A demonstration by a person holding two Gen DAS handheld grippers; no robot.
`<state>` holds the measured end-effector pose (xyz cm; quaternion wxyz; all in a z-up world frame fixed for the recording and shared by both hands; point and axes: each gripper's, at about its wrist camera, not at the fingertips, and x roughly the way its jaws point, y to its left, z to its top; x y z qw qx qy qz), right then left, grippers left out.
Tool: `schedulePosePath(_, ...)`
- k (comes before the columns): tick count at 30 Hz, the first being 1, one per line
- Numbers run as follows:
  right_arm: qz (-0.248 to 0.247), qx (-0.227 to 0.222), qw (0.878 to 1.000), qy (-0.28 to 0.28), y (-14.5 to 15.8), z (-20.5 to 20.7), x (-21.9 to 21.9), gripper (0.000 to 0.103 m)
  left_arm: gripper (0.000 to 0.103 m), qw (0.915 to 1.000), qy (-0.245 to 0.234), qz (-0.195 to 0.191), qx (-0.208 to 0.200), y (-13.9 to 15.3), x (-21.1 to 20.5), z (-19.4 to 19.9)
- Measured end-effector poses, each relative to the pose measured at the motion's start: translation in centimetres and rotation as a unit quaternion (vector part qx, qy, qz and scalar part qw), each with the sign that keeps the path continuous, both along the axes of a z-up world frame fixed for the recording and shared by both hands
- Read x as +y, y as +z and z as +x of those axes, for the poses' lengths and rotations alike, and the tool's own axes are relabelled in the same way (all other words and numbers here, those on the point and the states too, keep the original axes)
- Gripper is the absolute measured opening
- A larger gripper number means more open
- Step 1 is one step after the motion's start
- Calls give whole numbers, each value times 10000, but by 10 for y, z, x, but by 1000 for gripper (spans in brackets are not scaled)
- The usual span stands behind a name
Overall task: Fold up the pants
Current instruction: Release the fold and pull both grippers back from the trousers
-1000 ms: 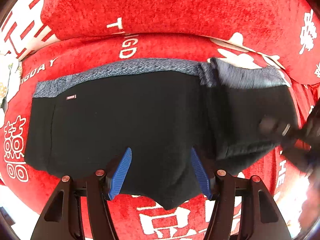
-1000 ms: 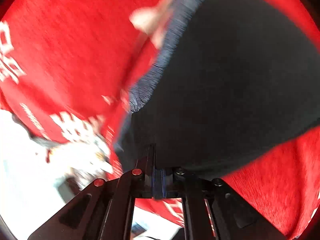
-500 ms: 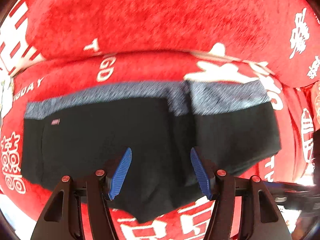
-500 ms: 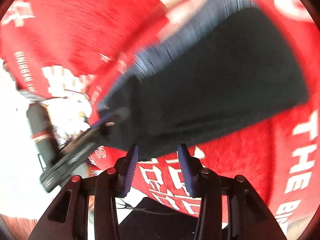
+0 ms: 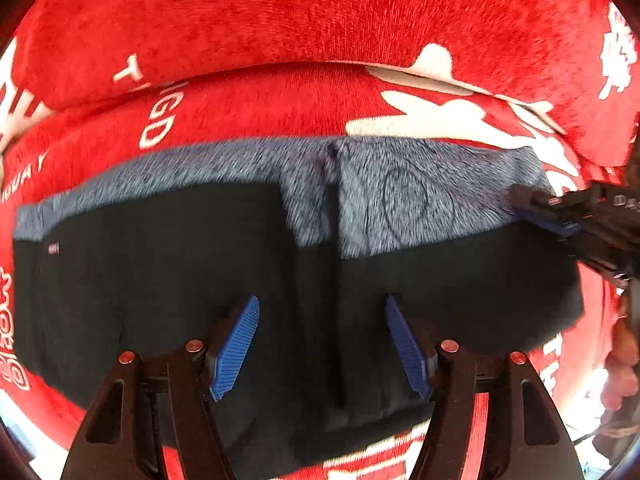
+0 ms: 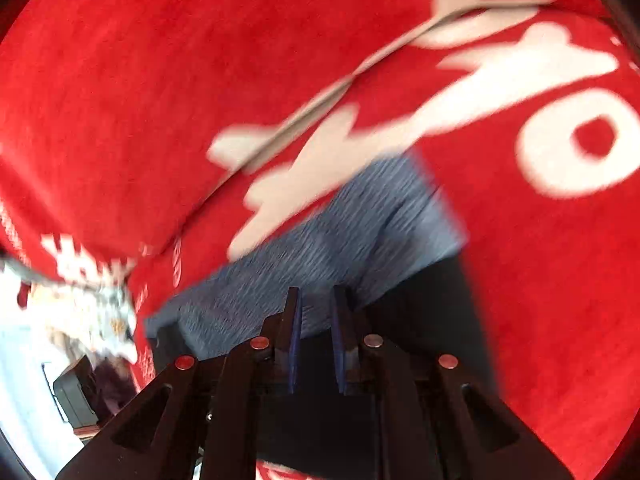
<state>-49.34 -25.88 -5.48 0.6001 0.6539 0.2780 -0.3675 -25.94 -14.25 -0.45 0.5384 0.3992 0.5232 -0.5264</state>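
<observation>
From my left camera I see the black pants [image 5: 168, 280] lying spread on the red sofa cover [image 5: 280, 112], their speckled grey waistband [image 5: 248, 172] running along the far edge, toward the red back cushion [image 5: 304, 16] with its white lettering. The right-hand part of the garment is folded over the middle, so a second stretch of grey band lies on top there, meeting the first at a dark seam. My left tool [image 5: 322, 344] hangs straight above the black cloth near its lower hem; its blue ribbed pads [image 5: 236, 352] stand well apart, the jaws having just opened a little further, and nothing is between them. At the right edge of that view my right tool [image 5: 540, 210] reaches in at the end of the grey band, and part of a hand [image 5: 622, 360] shows below it. From the right camera, which is blurred, I see the right tool [image 6: 316, 344] aimed down at the waistband [image 6: 320, 256], its two pads [image 6: 295, 344] close together with only a narrow gap; the jaws have just been closing. Grey fabric shows through that gap, but I cannot tell whether the pads are pinching it.
</observation>
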Motion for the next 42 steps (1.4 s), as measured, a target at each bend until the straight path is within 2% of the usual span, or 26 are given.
schedulePosePath(4, 162, -333, 9974, 618, -2, 49, 16, 16, 70, 9997, -54, -69, -215, 16, 19, 10)
schedulePosePath(9, 207, -282, 9951, 921, -8, 94, 35, 16, 70, 9980, 81, 92, -623, 21, 30, 31)
schedulePosePath(13, 361, -318, 9906, 1278, 11, 106, 55, 16, 70, 9971, 249, 196, -695, 30, 41, 53)
schedulePosePath(16, 282, -46, 9898, 1394, 31, 100, 69, 17, 70, 9970, 319, 194, -671, 40, 48, 60)
schedulePosePath(19, 278, 206, 9899, 1374, 50, 89, 79, 33, 70, 9971, 354, 239, -632, 47, 48, 61)
schedulePosePath(21, 272, 330, 9894, 1388, 64, 79, 87, 47, 70, 9972, 367, 251, -597, 56, 51, 64)
schedulePosePath(25, 210, 608, 9887, 1355, 94, 70, 101, 51, 70, 9987, 325, -72, -386, 86, 61, 70)
schedulePosePath(26, 214, 644, 9889, 1324, 99, 69, 103, 54, 70, 9989, 303, -179, -294, 93, 63, 71)
schedulePosePath(28, 168, 683, 9891, 1290, 114, 73, 109, 61, 95, 9989, 261, -387, -87, 113, 69, 76)
schedulePosePath(29, 130, 720, 9888, 1297, 121, 74, 111, 67, 103, 9985, 256, -489, -34, 123, 73, 79)
schedulePosePath(33, -128, 949, 9852, 1422, 153, 85, 120, 81, 103, 9976, 96, -630, 265, 150, 77, 90)
schedulePosePath(36, -371, 1150, 9809, 1522, 177, 99, 127, 86, 103, 9964, -17, -780, 343, 168, 81, 96)
schedulePosePath(38, -519, 1215, 9795, 1521, 188, 106, 133, 86, 103, 9949, -141, -951, 304, 181, 83, 97)
schedulePosePath(40, -610, 1281, 9779, 1536, 196, 113, 137, 99, 103, 9925, -335, -1168, 113, 196, 85, 97)
schedulePosePath(42, -704, 1386, 9766, 1487, 206, 115, 142, 103, 103, 9912, -438, -1240, -120, 203, 85, 99)
